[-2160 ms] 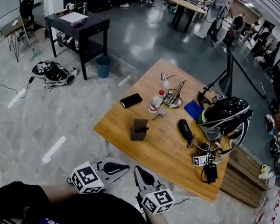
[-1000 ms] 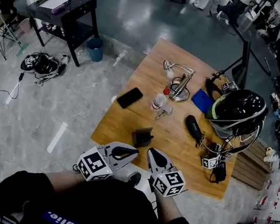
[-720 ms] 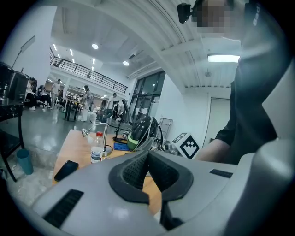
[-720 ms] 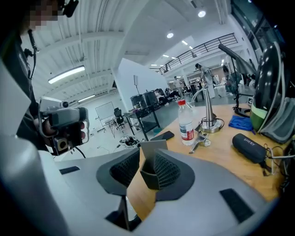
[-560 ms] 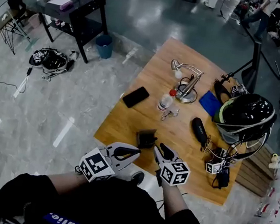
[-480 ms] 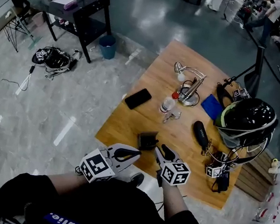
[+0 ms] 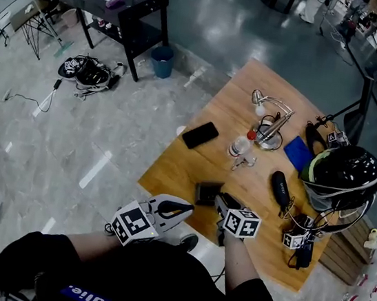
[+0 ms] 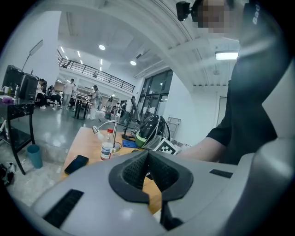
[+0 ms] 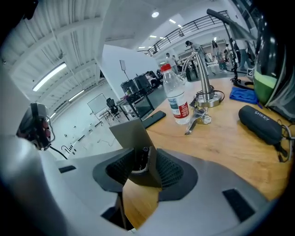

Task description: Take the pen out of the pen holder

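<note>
A dark grey pen holder [image 7: 207, 193] stands near the front edge of the wooden table [image 7: 172, 168]. In the right gripper view the pen holder [image 9: 131, 136] sits between my jaws, with a dark pen [image 9: 144, 156] standing inside it. My right gripper [image 7: 222, 201] reaches over the table edge right beside the holder, and its jaws are opening around it without pressing on it [image 9: 143, 162]. My left gripper [image 7: 183, 210] hovers off the table's front edge, left of the holder, shut and holding nothing [image 8: 148, 154].
On the table lie a black phone [image 7: 200, 135], a water bottle [image 7: 239, 145], a desk lamp [image 7: 270, 123], a blue cloth [image 7: 298, 153], a black case [image 7: 280, 189] and a helmet [image 7: 344, 172]. A dark side table [image 7: 129, 6] stands on the floor beyond.
My right gripper has come forward and down from in front of my body to the pen holder, and its jaws have spread open. The left gripper has hardly moved.
</note>
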`<action>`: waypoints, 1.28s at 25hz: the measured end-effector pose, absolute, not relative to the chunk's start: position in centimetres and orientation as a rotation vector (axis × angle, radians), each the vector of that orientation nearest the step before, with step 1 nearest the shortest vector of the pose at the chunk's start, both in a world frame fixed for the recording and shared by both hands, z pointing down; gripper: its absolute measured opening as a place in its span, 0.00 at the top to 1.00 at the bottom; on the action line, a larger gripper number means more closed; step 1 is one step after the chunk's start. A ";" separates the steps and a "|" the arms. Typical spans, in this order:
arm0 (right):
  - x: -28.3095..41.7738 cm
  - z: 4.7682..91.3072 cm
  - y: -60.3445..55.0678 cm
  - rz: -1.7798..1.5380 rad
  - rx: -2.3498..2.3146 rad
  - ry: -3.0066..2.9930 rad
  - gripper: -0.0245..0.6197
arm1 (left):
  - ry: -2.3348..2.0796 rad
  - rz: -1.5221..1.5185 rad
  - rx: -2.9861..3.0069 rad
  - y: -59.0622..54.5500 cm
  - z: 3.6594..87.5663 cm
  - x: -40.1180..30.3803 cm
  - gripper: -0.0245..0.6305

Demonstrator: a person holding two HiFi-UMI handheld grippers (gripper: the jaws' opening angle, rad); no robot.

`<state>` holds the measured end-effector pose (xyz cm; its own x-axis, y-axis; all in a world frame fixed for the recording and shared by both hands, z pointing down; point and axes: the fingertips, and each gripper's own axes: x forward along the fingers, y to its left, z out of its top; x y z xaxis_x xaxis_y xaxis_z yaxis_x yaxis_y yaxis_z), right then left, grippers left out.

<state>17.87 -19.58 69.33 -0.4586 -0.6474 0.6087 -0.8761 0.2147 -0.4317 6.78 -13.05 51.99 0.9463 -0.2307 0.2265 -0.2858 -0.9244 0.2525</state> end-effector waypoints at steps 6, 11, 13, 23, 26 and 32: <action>17.4 69.4 -19.5 1.054 1.408 -2.176 0.87 | -0.411 0.279 2.809 -13.3 51.9 5.8 0.95; 17.4 68.5 -19.3 1.029 1.426 -2.182 0.89 | -0.400 0.270 2.815 -13.2 51.6 5.7 0.95; 17.4 67.8 -19.2 1.025 1.434 -2.196 0.89 | -0.393 0.266 2.818 -13.1 51.4 5.7 0.95; 16.4 61.3 -17.5 0.977 1.489 -2.336 0.89 | -0.337 0.245 2.846 -12.6 50.7 6.6 0.95; 16.1 58.8 -16.8 0.938 1.505 -2.386 0.89 | -0.325 0.232 2.855 -12.5 50.4 6.9 0.95; 14.8 54.1 -15.3 0.842 1.515 -2.469 0.89 | -0.285 0.227 2.853 -12.2 50.1 7.7 0.95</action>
<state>14.79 -15.33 54.14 -0.4897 -0.7841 0.3814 -0.8538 0.3424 -0.3922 7.65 -12.15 50.07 0.9684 -0.1726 0.1801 -0.2141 -0.9456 0.2449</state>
